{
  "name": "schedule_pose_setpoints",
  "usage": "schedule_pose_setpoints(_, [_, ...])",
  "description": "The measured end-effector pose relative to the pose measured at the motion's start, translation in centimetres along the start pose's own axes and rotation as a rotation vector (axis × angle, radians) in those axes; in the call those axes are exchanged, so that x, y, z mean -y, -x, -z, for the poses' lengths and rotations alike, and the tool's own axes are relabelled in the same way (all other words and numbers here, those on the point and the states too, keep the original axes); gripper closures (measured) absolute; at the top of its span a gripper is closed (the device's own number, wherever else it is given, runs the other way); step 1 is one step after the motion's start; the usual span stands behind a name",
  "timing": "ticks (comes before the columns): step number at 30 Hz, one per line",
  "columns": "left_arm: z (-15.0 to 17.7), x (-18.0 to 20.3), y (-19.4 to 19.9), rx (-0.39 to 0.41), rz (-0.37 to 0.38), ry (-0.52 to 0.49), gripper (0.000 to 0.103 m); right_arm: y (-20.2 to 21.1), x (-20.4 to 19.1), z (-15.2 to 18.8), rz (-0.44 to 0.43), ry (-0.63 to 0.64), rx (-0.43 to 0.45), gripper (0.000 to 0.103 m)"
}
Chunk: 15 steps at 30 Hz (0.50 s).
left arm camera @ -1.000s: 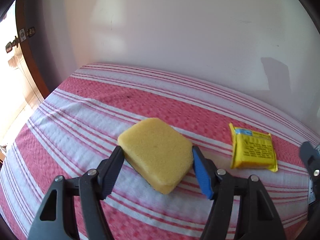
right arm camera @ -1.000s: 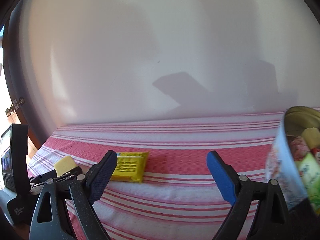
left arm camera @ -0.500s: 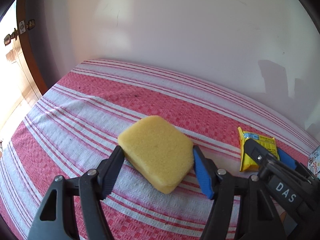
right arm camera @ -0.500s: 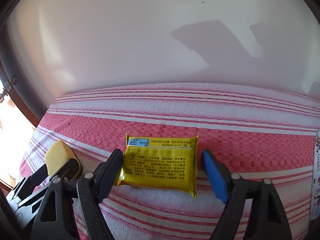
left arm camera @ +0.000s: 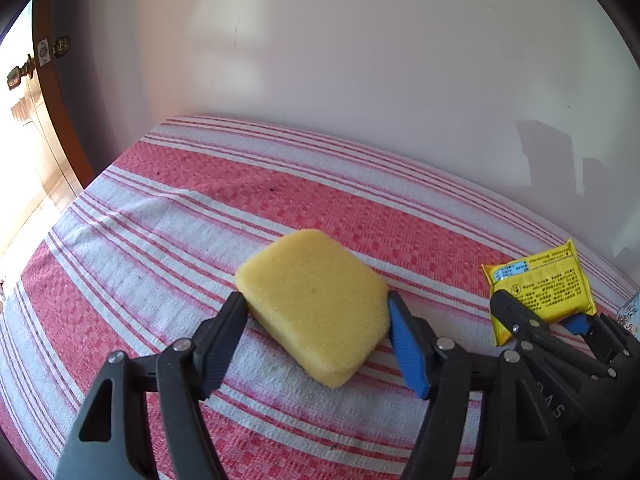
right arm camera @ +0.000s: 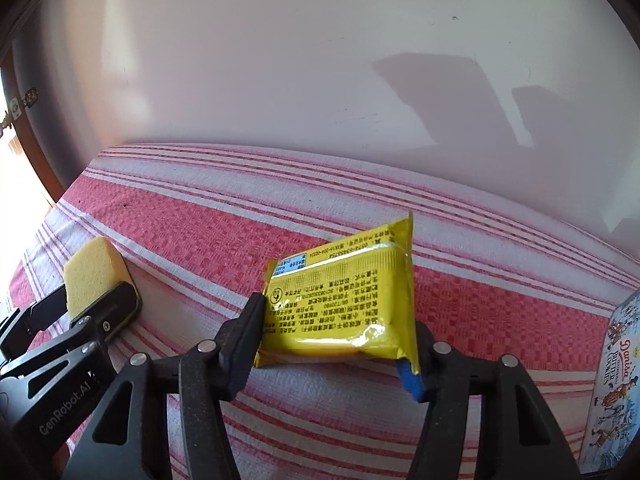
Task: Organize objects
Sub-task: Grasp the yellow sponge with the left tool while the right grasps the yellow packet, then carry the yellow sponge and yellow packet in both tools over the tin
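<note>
Now the left claw (left arm camera: 314,338) grips the yellow foam sponge (left arm camera: 314,304) while the right claw (right arm camera: 334,350), just closing, pinches the yellow foil packet (right arm camera: 344,304) beside it; lifting both toward the printed biscuit tin (right arm camera: 612,384) seems next.

Closing the right gripper (right arm camera: 334,340) on a yellow packet (right arm camera: 344,300), fingers (right arm camera: 244,332) pressing both its ends, tilting it off the red-striped cloth (right arm camera: 500,304). Sitting at far left, a yellow sponge (right arm camera: 90,272) between the left gripper's (right arm camera: 86,304) fingers. Showing at right edge, a cookie tin (right arm camera: 616,380).
</note>
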<state>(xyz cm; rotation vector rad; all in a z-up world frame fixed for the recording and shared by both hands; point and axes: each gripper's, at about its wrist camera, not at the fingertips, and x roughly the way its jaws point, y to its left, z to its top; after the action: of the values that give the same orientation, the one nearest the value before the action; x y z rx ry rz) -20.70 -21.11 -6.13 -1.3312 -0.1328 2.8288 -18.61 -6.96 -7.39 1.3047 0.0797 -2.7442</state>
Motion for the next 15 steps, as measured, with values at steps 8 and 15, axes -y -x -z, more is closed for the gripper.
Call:
schedule_pose_setpoints(8, [0.0, 0.3, 0.0, 0.015, -0.02, -0.021, 0.036, 0.3, -0.7, 0.6, -0.031, 0.029, 0.012, 0.069])
schedule_pose_setpoints(15, [0.0, 0.0, -0.1, 0.014, -0.006, 0.0, 0.036, 1.3, 1.7, 2.1, -0.213, -0.063, 0.024, 0.077])
